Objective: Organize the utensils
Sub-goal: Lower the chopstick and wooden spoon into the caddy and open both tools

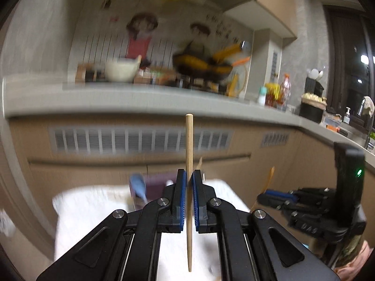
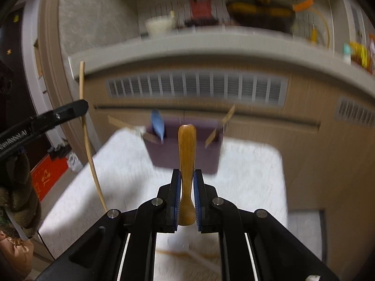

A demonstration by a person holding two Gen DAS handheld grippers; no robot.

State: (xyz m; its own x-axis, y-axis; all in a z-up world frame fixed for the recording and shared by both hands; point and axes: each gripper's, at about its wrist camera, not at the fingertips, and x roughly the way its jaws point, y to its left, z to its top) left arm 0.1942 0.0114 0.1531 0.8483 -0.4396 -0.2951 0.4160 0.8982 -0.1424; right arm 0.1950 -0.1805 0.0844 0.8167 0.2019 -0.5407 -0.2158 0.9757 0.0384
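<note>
While partway done: left gripper (image 1: 189,182) jaws pinched a chopstick (image 1: 189,145), right gripper (image 2: 187,182) jaws a wooden handle (image 2: 186,154), both short of the purple holder (image 2: 185,152) at twelve o'clock, already stocked with a blue spoon (image 2: 157,123); more utensils lay on the white bench (image 2: 246,175).

Grey countertop (image 1: 131,104) over beige cabinets with slatted vents (image 1: 140,139); cartoon wall poster (image 1: 150,37); dark night window (image 1: 351,53) far right.

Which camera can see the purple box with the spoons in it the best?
The right wrist view. There the purple box sits whole on the white cloth, past the wooden handle. In the left wrist view, only a blurry bit peeks out beside the left gripper.
</note>
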